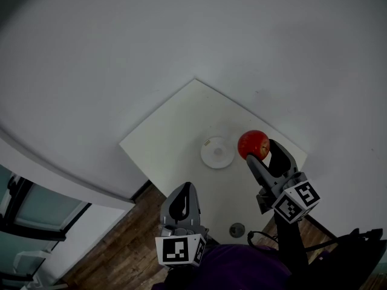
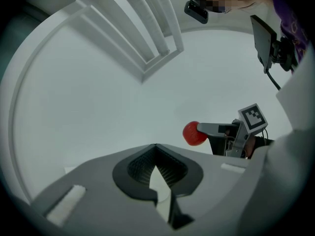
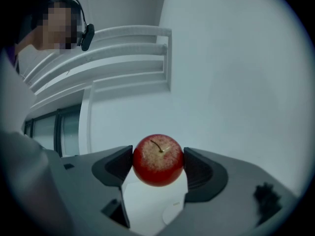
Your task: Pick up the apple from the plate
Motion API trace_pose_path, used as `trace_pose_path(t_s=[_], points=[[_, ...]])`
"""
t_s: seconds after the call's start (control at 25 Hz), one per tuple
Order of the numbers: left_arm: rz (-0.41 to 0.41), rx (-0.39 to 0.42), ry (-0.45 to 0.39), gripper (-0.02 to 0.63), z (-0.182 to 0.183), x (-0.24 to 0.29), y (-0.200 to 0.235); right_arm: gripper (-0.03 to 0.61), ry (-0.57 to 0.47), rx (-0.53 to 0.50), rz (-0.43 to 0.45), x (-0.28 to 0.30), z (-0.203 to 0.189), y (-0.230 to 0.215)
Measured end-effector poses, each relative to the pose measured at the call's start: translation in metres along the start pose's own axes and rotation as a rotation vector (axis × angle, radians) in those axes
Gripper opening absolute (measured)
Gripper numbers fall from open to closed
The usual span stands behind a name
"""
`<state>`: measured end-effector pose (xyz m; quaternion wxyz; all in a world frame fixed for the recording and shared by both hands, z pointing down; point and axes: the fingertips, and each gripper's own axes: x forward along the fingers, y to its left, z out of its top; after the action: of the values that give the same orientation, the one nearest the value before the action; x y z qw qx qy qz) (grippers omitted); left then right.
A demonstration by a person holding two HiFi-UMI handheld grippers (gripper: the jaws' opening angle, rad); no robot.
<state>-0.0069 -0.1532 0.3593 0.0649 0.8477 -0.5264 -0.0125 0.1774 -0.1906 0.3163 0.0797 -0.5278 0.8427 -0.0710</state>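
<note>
A red apple (image 1: pixel 253 144) hangs in the air just right of the small white plate (image 1: pixel 217 152), which lies bare on the white table (image 1: pixel 175 132). My right gripper (image 1: pixel 261 153) is shut on the apple. In the right gripper view the apple (image 3: pixel 158 160) sits stem up, pinched between the two dark pads (image 3: pixel 199 168) of my right gripper (image 3: pixel 158 165). My left gripper (image 1: pixel 185 191) hovers over the table's near edge with its jaws together and nothing in them. The left gripper view shows my left gripper (image 2: pixel 156 154) shut, with the apple (image 2: pixel 194 133) beyond it to the right.
A small dark round object (image 1: pixel 237 229) lies on the table near its front edge. Wooden floor (image 1: pixel 121 252) shows below the table, and a window frame (image 1: pixel 30 222) is at the lower left. White walls surround the table's far corner.
</note>
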Motion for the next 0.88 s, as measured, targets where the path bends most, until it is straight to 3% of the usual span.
trace_pose_path(t_s=[0.88], points=[[0.025,-0.003,-0.010,0.005,0.0006,-0.0049,0.0022,0.327,-0.024,-0.046,0.027,-0.0001,0.0074,0.0107]])
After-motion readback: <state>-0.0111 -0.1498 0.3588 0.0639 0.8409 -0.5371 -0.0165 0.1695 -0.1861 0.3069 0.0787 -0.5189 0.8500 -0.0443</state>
